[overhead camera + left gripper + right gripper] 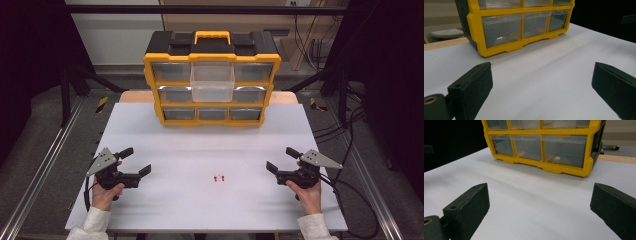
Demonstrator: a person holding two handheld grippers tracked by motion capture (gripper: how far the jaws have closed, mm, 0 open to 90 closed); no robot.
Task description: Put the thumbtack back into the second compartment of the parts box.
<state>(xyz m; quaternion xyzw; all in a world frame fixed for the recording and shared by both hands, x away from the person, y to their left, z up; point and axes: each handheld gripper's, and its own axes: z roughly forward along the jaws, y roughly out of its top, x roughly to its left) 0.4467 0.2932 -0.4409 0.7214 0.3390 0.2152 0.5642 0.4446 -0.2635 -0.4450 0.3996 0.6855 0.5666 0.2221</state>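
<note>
A yellow and black drawer cabinet [212, 77] stands upright at the back of the white table [150, 130]; its top middle clear drawer [212, 82] is pulled out toward me. A small red and white part [219, 178] lies on the table between my hands. My left gripper [135, 161] rests at the front left, open, with nothing between its jaws. My right gripper [282, 160] rests at the front right, open and empty too. The cabinet's bottom drawers [524, 25] lie ahead of the left gripper [541, 85]. The right gripper [539, 205] faces the same drawers [544, 147].
The white board sits on a wooden tabletop [135, 96] that shows behind it. Metal rails [45, 160] run along both sides. Cables [350, 195] trail off the right edge. Dark frame legs [75, 80] stand at the back corners.
</note>
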